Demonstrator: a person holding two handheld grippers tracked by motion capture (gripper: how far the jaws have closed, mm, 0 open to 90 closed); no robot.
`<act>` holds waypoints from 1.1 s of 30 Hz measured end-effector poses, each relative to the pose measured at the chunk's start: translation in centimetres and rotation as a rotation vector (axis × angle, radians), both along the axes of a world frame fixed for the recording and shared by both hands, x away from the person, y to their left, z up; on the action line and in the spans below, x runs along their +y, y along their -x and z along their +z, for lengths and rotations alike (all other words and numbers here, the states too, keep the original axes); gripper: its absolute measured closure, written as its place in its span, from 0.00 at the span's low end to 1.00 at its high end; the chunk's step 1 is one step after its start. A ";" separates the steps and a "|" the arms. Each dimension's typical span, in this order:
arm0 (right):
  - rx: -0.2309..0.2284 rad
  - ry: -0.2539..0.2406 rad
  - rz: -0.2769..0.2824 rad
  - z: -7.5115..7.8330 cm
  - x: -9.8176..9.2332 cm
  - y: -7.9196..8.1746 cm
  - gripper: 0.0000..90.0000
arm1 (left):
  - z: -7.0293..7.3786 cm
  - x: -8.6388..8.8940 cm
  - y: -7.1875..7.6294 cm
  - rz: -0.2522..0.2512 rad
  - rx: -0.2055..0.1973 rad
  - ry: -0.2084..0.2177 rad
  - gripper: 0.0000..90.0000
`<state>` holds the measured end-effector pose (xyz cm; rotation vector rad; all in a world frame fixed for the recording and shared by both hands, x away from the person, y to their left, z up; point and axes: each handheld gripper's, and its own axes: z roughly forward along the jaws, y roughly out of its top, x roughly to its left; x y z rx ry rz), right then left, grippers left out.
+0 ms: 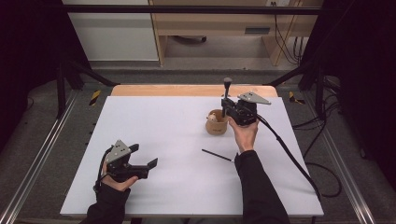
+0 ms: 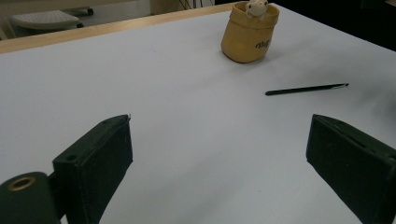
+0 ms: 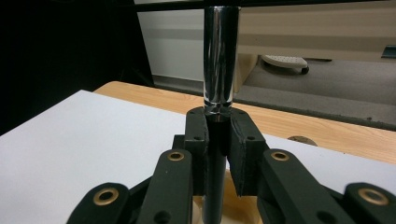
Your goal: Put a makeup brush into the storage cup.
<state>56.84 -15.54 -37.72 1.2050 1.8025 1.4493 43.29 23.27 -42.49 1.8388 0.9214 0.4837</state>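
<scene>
Left hand-held gripper (image 1: 142,156): held low over the near left part of the worktop (image 1: 159,135), its two black jaws spread wide with nothing between them; bare white surface shows in the gap in the left gripper view.
Worktop: white sheet over a wooden board, whose pale edge shows along the far side.
Black pen (image 1: 217,156): lies flat on the worktop right of centre, just left of the right sleeve, near the cup and apart from both grippers; also seen in the left gripper view (image 2: 306,88).
Tan cup (image 1: 216,123): stands upright right of centre, a small pale figure poking out of its mouth; dark lettering on its side (image 2: 250,33).
Brush (image 1: 227,93): upright, dark rounded top above, shiny metal sleeve and dark handle (image 3: 218,60); its lower end is over the cup's mouth.
Right hand-held gripper (image 1: 226,111): just right of the cup, jaws pressed together on the brush handle below the metal sleeve.
</scene>
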 end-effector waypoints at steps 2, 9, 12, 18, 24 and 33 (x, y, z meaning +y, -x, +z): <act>0.005 -0.002 -0.004 -0.1 0.0 -0.3 0.88 | 0.0 0.0 0.0 0.000 0.000 0.000 0.07; 0.017 0.000 -0.017 -0.9 0.1 -1.0 0.88 | 0.0 0.0 0.0 -0.002 0.001 -0.002 0.07; 0.021 0.000 -0.017 -1.1 0.2 -1.2 0.88 | 0.0 0.0 0.0 -0.002 0.001 -0.001 0.07; 0.033 0.016 -0.025 -1.9 0.5 -1.6 0.88 | 0.0 0.0 0.0 -0.003 -0.001 -0.001 0.07; 0.048 0.018 -0.031 -2.4 0.5 -1.9 0.88 | 0.0 0.0 0.0 -0.003 -0.001 0.000 0.07; 0.071 0.027 -0.037 -3.3 0.6 -2.2 0.88 | 0.0 -0.1 0.0 -0.008 0.002 -0.002 0.07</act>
